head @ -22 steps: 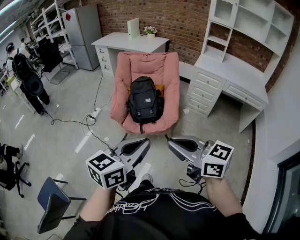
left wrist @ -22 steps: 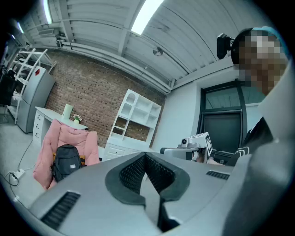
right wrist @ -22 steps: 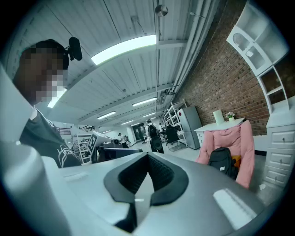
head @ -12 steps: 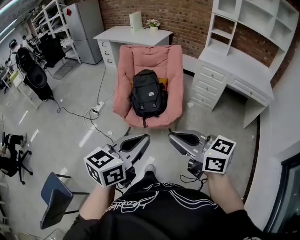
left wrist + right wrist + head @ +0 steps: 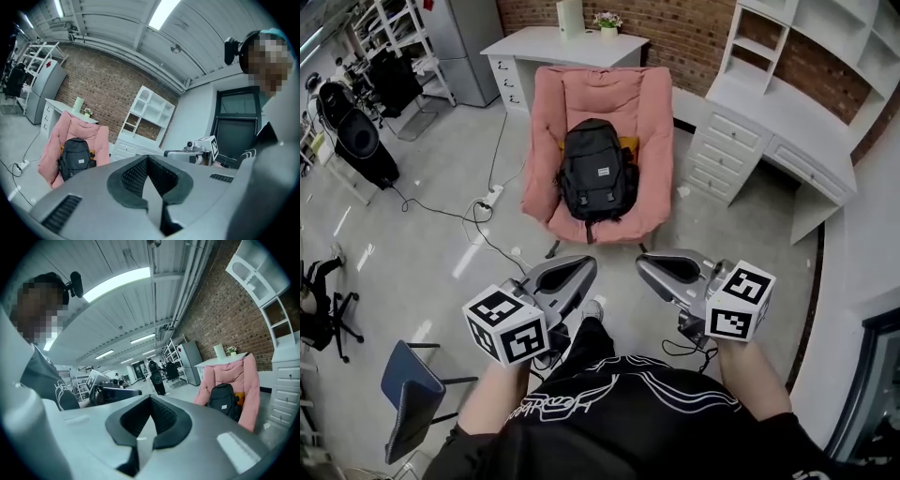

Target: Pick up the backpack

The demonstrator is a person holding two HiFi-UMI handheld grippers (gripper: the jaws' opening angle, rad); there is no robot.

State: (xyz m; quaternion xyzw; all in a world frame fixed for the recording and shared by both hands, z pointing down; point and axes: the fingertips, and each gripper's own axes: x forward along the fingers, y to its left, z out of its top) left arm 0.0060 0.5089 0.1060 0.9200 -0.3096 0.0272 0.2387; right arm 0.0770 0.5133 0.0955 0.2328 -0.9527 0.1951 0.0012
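Note:
A black backpack [image 5: 595, 173] stands propped upright on a pink padded chair [image 5: 652, 112] ahead of me. It also shows at the left of the left gripper view as the backpack [image 5: 75, 157] and at the right of the right gripper view as the backpack [image 5: 224, 399]. My left gripper [image 5: 581, 267] and right gripper [image 5: 649, 265] are held side by side near my body, well short of the chair. Both are shut with nothing between the jaws, and they point inward toward each other.
White desks and shelving [image 5: 787, 122] stand right of the chair, and a white desk [image 5: 553, 47] behind it. A power strip and cables [image 5: 483, 211] lie on the floor to the left. A blue chair [image 5: 412, 398] is near my left side. A fridge and racks [image 5: 450, 37] fill the far left.
The view has moved closer to the chair, so the backpack sits higher in the head view. Both grippers keep their place before my body and stay shut.

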